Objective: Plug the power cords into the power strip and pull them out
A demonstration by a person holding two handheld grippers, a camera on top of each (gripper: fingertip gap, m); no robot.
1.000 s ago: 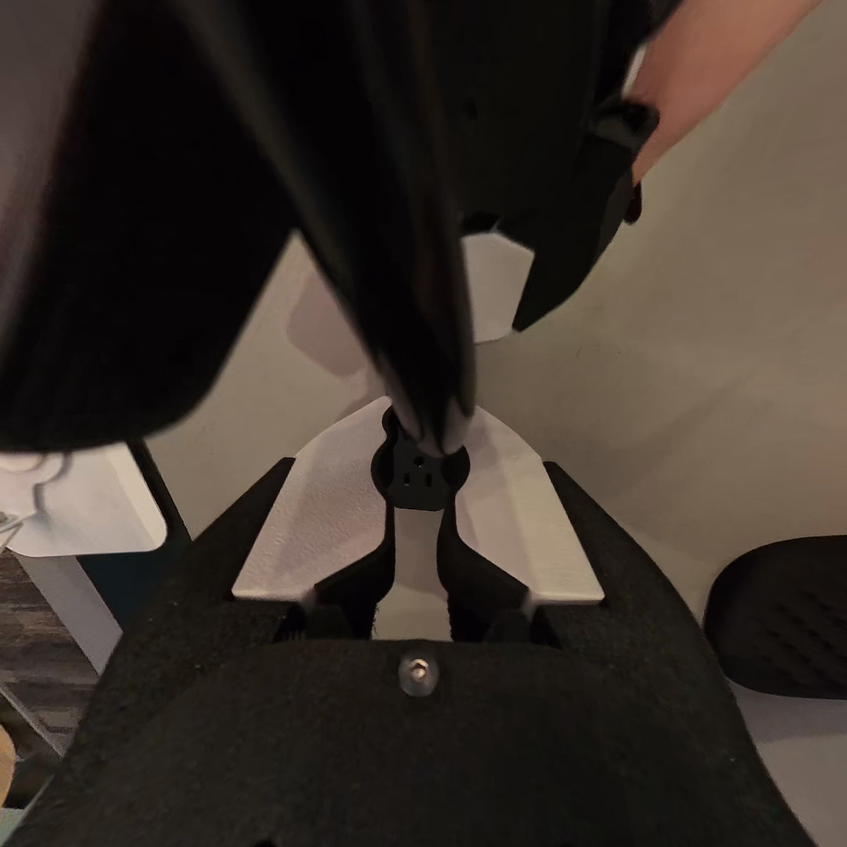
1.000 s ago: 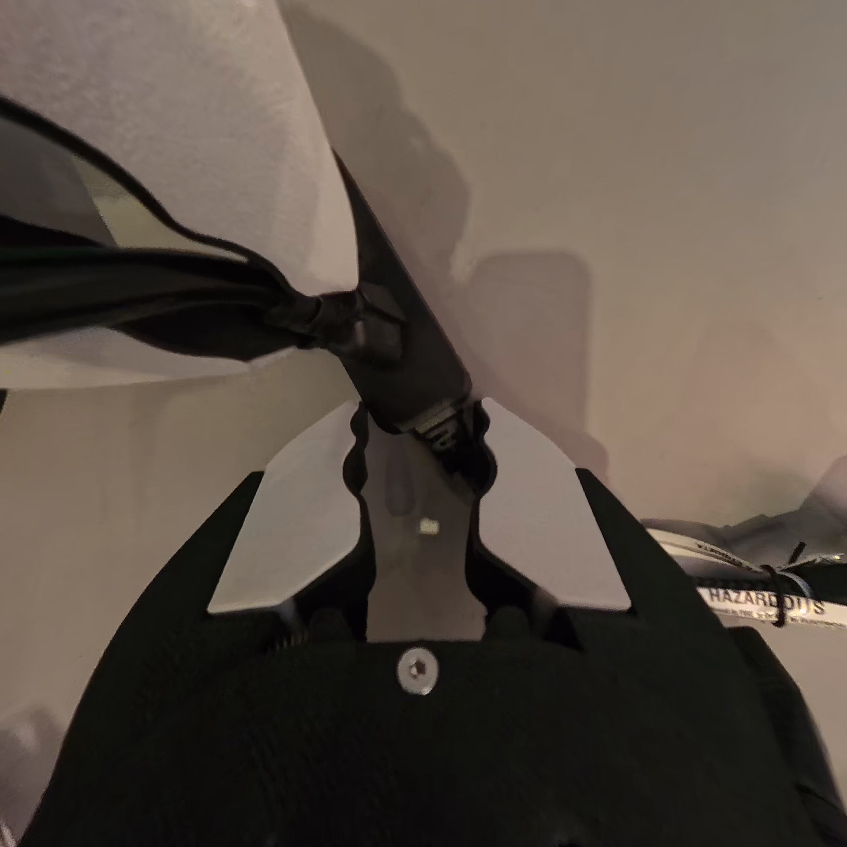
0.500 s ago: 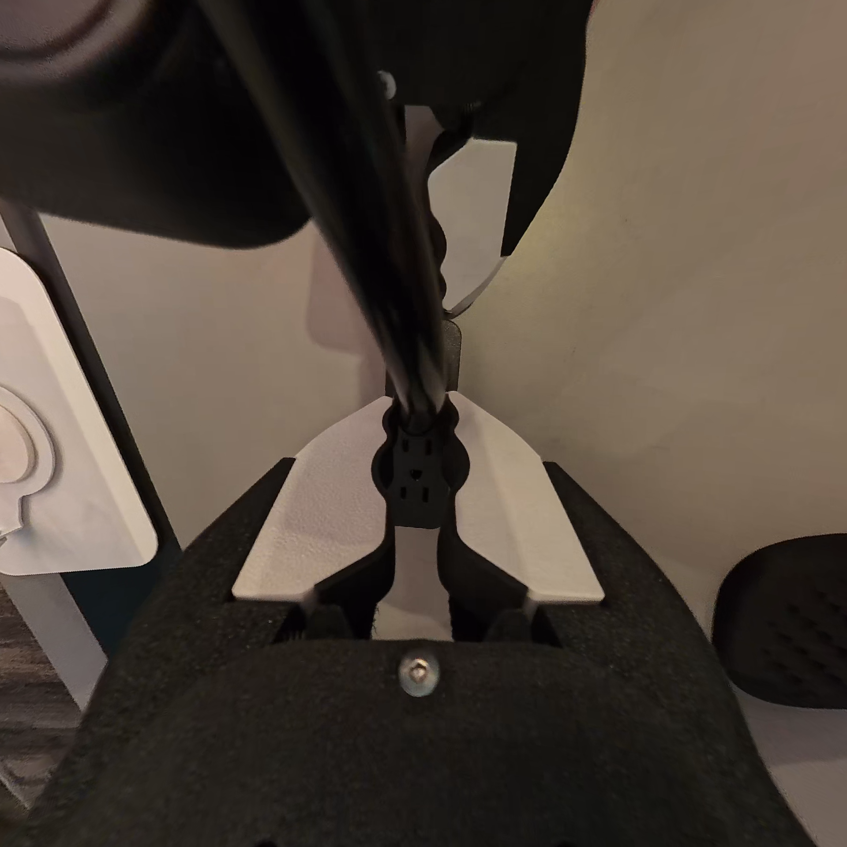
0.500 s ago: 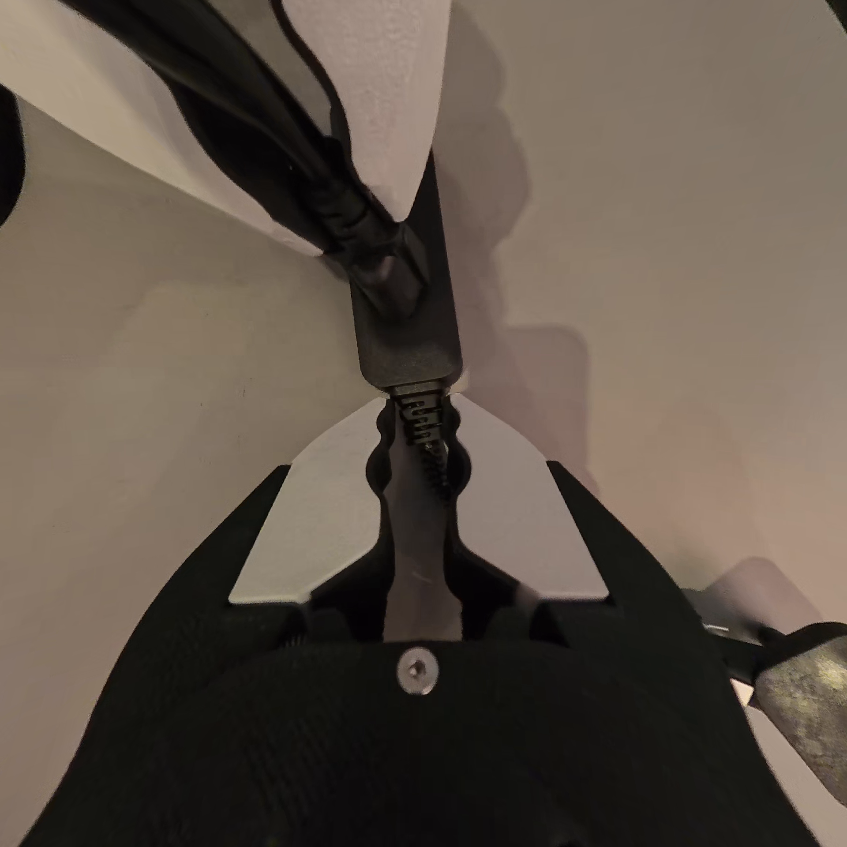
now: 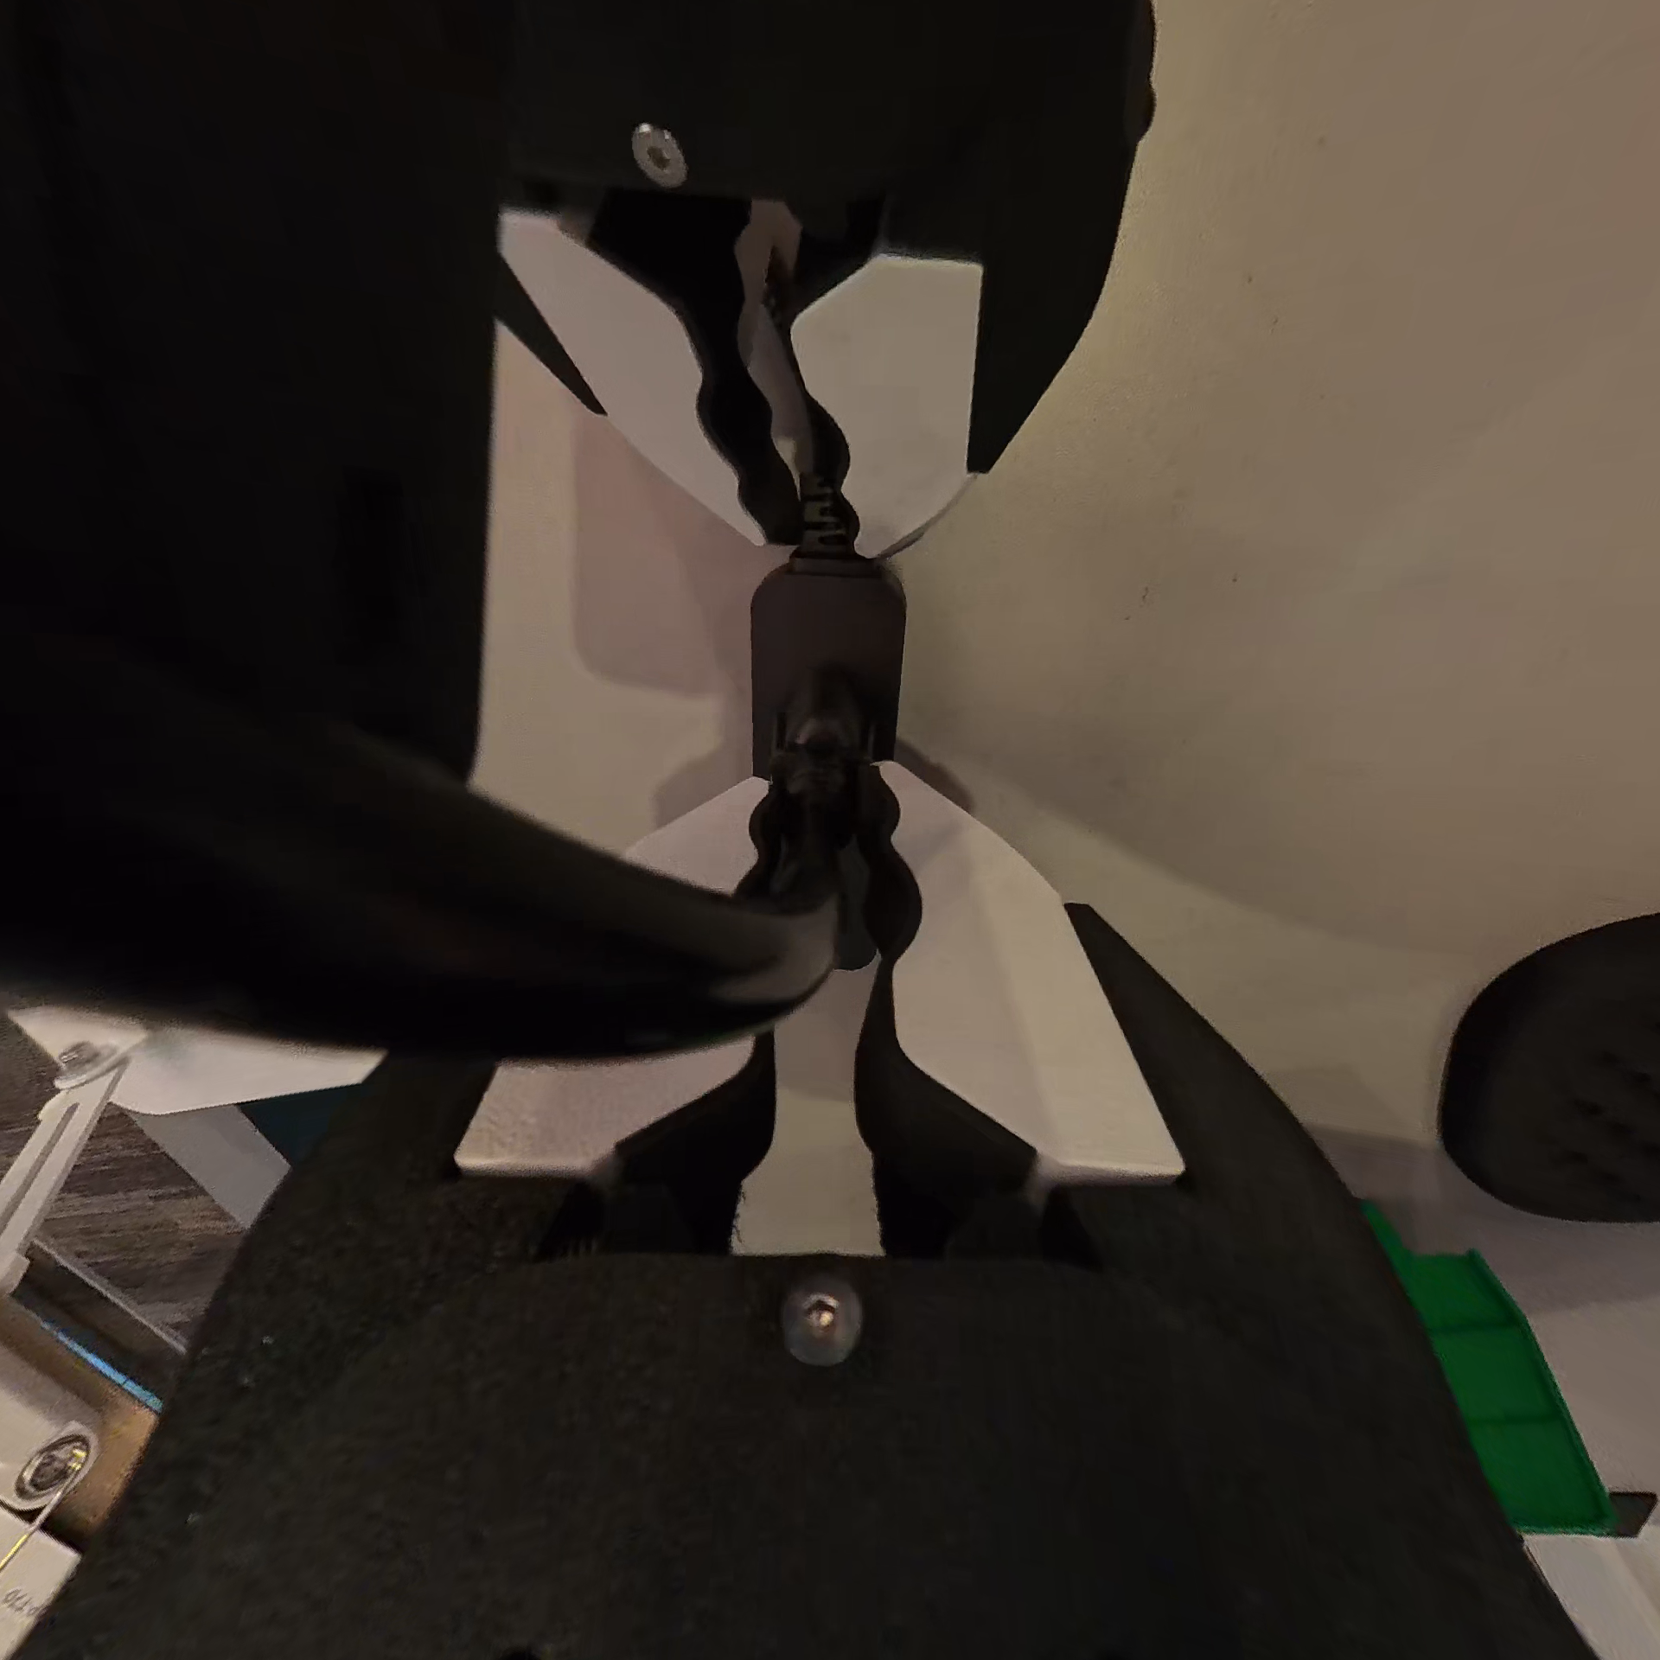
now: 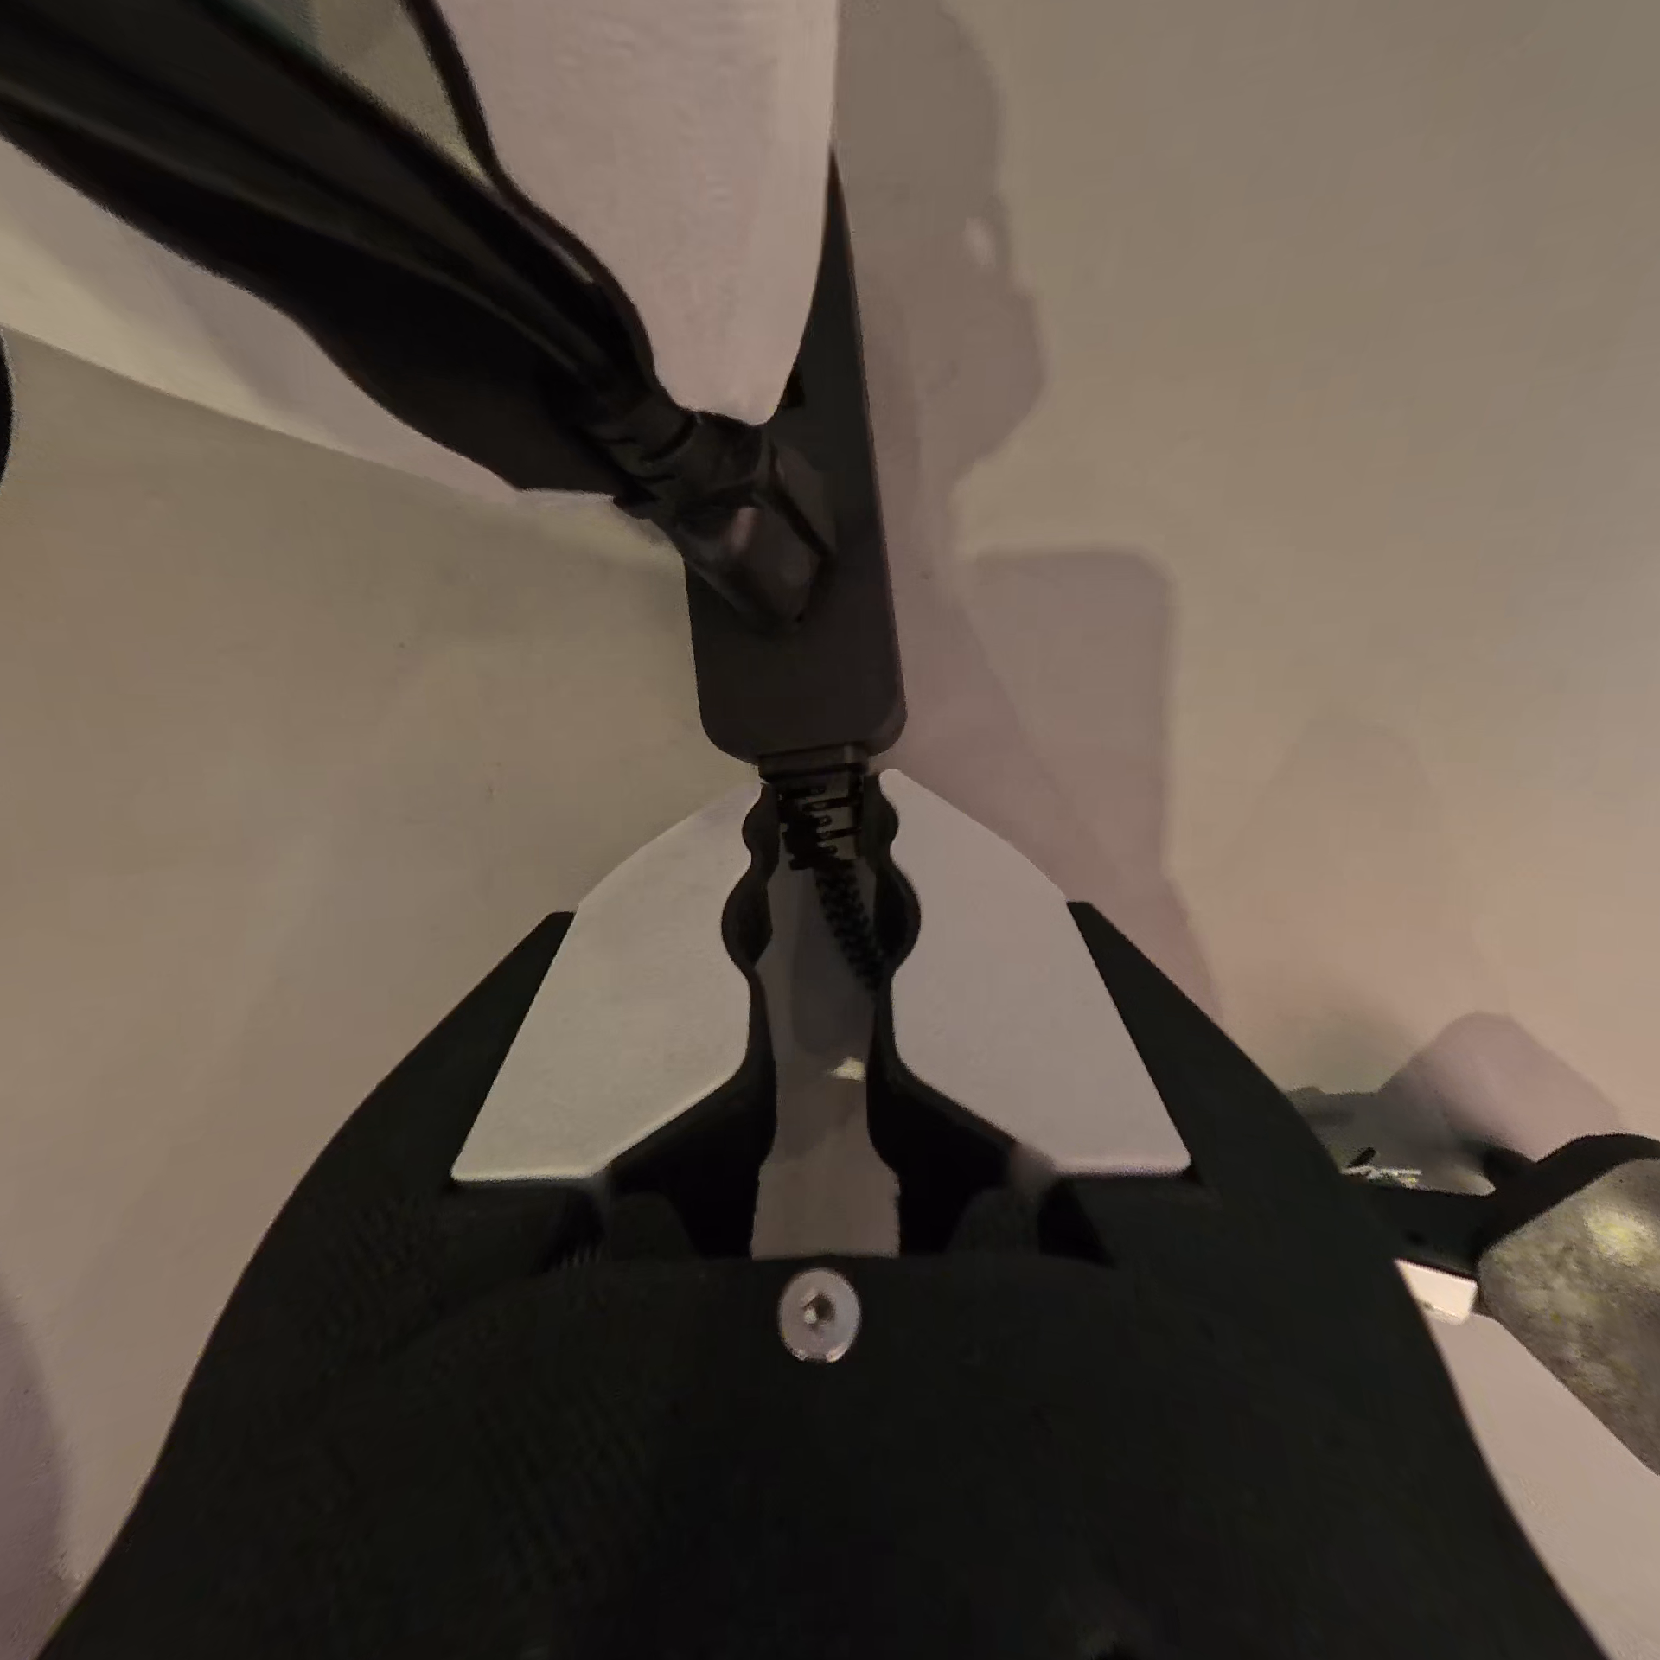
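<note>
A small black power strip (image 5: pixel 826 642) hangs between my two grippers above the pale table (image 5: pixel 1258 539). My left gripper (image 5: pixel 822 799) is shut on the black plug (image 5: pixel 819 750) that sits in the strip's face. Its thick black cord (image 5: pixel 449 916) sweeps off to the left. My right gripper (image 6: pixel 822 790) is shut on the ribbed cord end (image 6: pixel 831 853) at the strip's (image 6: pixel 799 665) near end. It also shows in the left wrist view (image 5: pixel 822 539), facing my left gripper. The right wrist view shows the plug (image 6: pixel 746 521) and one white left finger (image 6: pixel 719 180).
A black ribbed object (image 5: pixel 1563 1069) lies at the right and a green block (image 5: pixel 1509 1401) sits in front of it. White plates (image 5: pixel 54 1168) lie at the left edge. A tied cord bundle (image 6: pixel 1383 1168) and a grey-mottled object (image 6: pixel 1581 1275) lie at the right of the right wrist view. About 7 cm separates my left fingertips from my right. Both grippers' tips are roughly 25 cm from the black ribbed object (image 5: pixel 1563 1069).
The strip's socket face has left my left fingers, which now hold the plug. The cord has swung from upward to the left. The two grippers have turned to face each other in line.
</note>
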